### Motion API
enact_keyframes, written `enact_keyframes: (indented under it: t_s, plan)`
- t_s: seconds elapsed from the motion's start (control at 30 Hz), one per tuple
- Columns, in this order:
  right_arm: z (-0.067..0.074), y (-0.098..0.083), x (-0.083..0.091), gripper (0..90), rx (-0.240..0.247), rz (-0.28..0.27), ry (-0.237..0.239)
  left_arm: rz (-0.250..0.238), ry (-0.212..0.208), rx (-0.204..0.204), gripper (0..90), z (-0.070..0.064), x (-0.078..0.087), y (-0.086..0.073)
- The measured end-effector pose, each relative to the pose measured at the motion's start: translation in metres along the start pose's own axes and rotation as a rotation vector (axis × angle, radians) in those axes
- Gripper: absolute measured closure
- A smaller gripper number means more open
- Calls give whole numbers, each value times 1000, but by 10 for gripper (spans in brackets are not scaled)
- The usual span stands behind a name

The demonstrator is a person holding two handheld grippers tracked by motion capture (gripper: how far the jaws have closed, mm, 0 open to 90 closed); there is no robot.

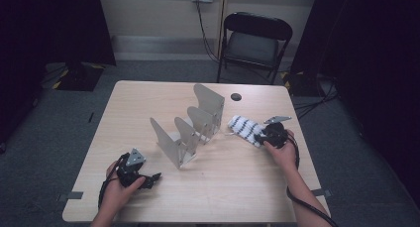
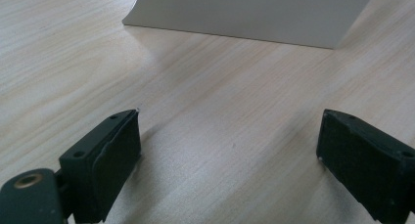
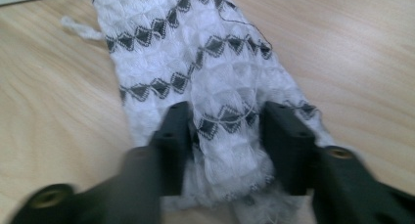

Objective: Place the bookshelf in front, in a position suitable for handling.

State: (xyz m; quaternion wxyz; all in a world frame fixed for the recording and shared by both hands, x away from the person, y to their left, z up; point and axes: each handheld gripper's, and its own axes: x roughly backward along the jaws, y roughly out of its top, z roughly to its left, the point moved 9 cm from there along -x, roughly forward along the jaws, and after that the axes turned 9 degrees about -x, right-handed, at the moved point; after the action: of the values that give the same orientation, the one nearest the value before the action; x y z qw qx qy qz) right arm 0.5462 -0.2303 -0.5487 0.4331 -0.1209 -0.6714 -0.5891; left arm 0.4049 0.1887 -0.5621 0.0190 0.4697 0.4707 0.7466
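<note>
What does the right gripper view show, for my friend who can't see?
A white cloth with dark diamond stripes lies on a wooden table. The right gripper has its two black fingers on either side of the cloth's near end, squeezing it.

Counted: 1 white patterned cloth (image 1: 245, 129), 1 metal divider rack (image 1: 190, 125), 1 table (image 1: 148, 100), 1 folding chair (image 1: 252, 43), 2 grippers.
</note>
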Motion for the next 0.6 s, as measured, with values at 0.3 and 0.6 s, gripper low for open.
enact_keyframes:
  t_s: [0.3, 0.6]
  plan:
    - [24, 2, 5, 493, -33, 11, 63, -1, -4, 3, 92, -1, 0, 0]
    - [17, 6, -4, 445, 20, -18, 89, 0, 0, 0, 92, 0, 0, 0]
